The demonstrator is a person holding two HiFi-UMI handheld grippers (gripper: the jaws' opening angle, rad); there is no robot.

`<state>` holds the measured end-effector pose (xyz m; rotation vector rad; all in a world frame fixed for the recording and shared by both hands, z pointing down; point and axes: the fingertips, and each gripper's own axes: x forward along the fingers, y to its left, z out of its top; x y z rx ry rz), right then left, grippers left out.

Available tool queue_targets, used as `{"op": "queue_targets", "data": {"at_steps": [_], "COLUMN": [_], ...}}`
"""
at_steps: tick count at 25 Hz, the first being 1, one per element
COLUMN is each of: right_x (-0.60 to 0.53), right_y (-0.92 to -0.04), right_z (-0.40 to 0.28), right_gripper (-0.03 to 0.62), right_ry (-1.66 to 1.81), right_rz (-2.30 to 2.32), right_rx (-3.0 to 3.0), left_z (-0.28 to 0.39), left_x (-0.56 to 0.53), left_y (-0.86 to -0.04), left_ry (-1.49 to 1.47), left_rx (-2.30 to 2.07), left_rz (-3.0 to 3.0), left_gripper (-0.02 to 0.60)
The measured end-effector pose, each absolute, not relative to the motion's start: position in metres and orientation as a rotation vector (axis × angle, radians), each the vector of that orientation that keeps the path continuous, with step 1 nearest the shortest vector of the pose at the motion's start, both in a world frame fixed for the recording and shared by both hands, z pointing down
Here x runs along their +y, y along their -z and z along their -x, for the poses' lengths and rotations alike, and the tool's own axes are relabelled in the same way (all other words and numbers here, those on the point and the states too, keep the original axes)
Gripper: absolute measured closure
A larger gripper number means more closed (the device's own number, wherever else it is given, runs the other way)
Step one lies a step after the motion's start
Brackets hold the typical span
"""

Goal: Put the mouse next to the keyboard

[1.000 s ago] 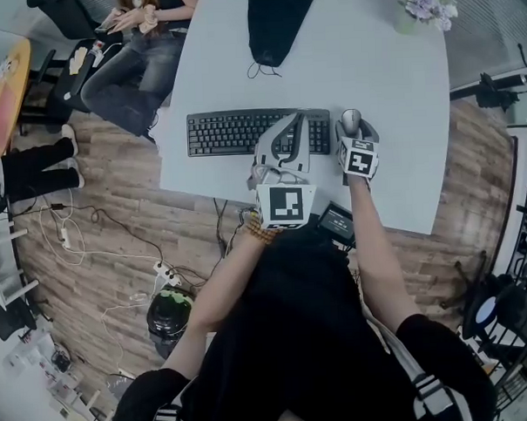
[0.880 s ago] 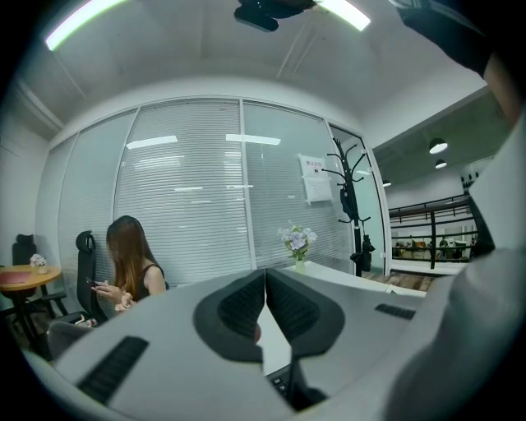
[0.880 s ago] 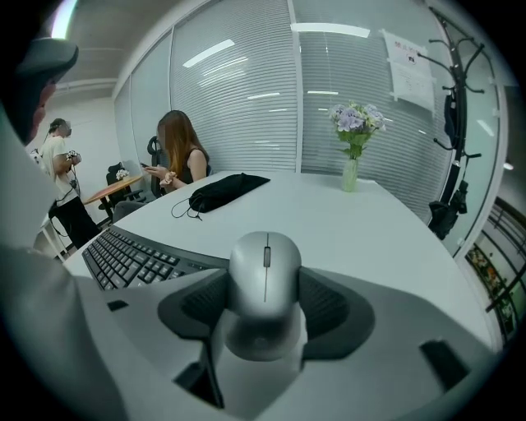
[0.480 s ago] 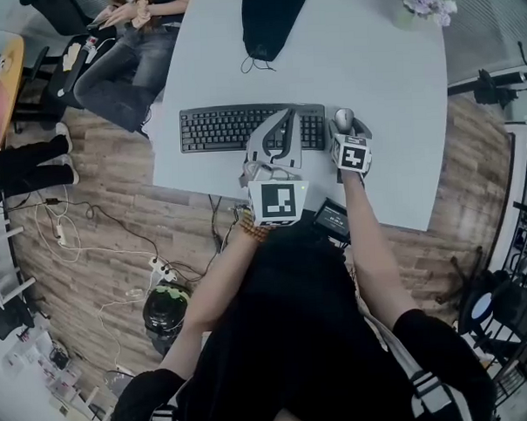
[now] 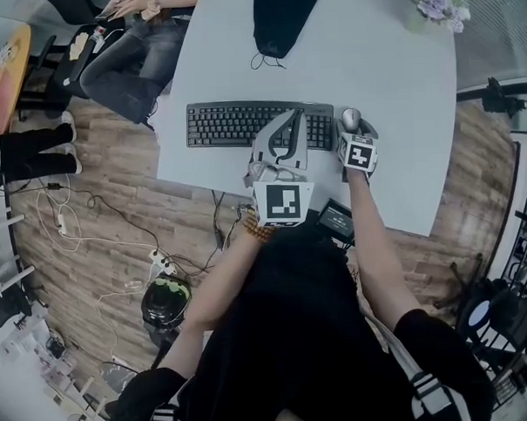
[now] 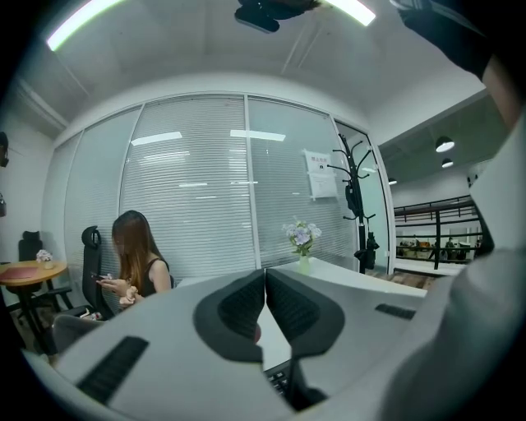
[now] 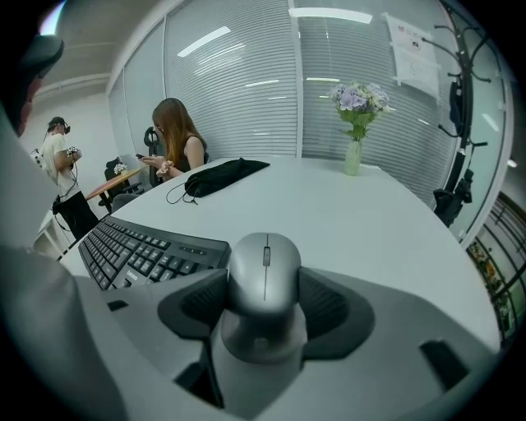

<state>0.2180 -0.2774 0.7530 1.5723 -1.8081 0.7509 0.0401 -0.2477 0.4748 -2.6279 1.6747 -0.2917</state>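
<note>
My right gripper is clamped on the mouse: both pads press against its sides, and the scroll wheel faces up and away from me. The mouse sits just off the right end of the keyboard. No view settles whether its base touches the table. My left gripper has its jaws together with nothing between them. The head view places it above the right part of the keyboard, near the right gripper but apart from it. Count on the white table: one mouse, one keyboard, one black bag with a drawstring beyond the keyboard, and one vase of flowers at the far right corner. Count of grippers: two, each with one marker cube. Persons other than myself: two. One is seated at the far left corner of the table, looking at something held in both hands. One is standing further off to the left. The standing person shows upright only in the right gripper view. The left gripper view alone shows a coat stand by the glass wall. It also shows a small round table from the side. Only the head view shows the wooden floor, with loose cables and a power strip under the table's near left edge.
</note>
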Motion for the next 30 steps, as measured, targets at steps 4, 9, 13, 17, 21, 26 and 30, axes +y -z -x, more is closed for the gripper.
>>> {"op": "queue_targets", "data": {"at_steps": [4,9,13,17,21,26,30], "right_x": [-0.28,-0.281,-0.28,-0.279,-0.278,-0.279,-0.279], "right_y": [-0.756,-0.758,-0.766,-0.766,-0.766,-0.765,-0.768], "right_z": [-0.222,-0.219,-0.221,-0.218,-0.217,-0.217,-0.216], "right_gripper": [0.319,0.319,0.321,0.321,0.319,0.311,0.306], "right_ry": [-0.772,-0.787,-0.824,-0.815,-0.807,-0.832,-0.805], "right_rz": [-1.589,-1.579,-1.581,-1.578,-1.575,-1.567,-1.541], "right_rx": [-1.807,-1.804,-1.779,-1.768,-1.767,-1.756,-1.721], "left_z": [-0.04,-0.041,-0.039,-0.034,-0.033,-0.034,-0.032], "left_x": [-0.247,-0.246,-0.245,-0.246,-0.248,-0.246,-0.247], "left_y": [-0.475,-0.478,-0.484,-0.488,-0.485,-0.486,-0.482], "left_ry": [0.295,0.302,0.319,0.342,0.325,0.325,0.306], "left_rx": [1.681,1.685,1.7,1.716,1.713,1.71,1.705], "left_rz": [2.624,2.625,2.631,2.634,2.616,2.625,2.624], "left_gripper": [0.569,0.569,0.569,0.569,0.569,0.569,0.569]}}
